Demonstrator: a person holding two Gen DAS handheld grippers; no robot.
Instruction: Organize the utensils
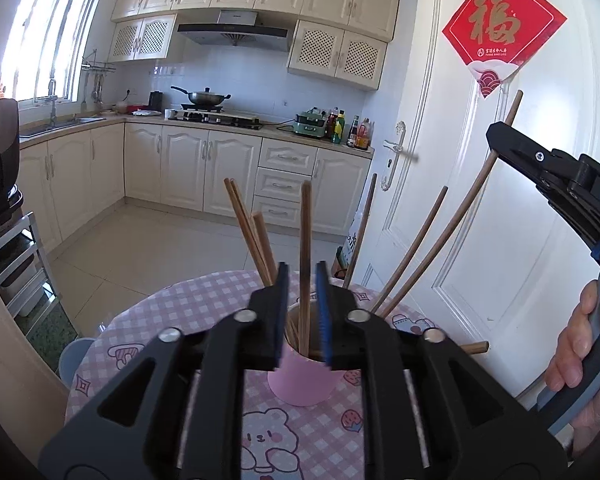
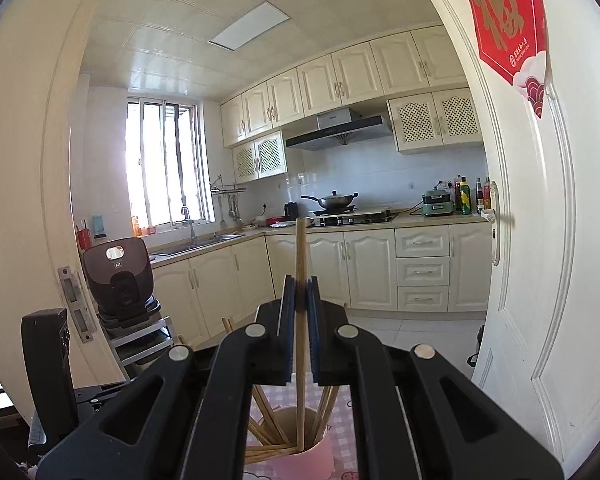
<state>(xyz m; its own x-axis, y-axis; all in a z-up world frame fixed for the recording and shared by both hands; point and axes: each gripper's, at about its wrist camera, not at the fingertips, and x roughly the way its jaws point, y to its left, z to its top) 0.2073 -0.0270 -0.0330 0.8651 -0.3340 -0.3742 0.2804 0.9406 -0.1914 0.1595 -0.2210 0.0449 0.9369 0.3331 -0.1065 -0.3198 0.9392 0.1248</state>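
Chopstick point(image 1: 305, 240) stands between parted hand-held gripper point(image 1: 302, 312).

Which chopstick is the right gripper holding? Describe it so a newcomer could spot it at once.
Start at the round table with the pink checked cloth, then find the pink cup full of wooden chopsticks. The held chopstick stands nearly upright with its lower end in the cup, clamped by the right gripper; the others lean against the rim untouched.
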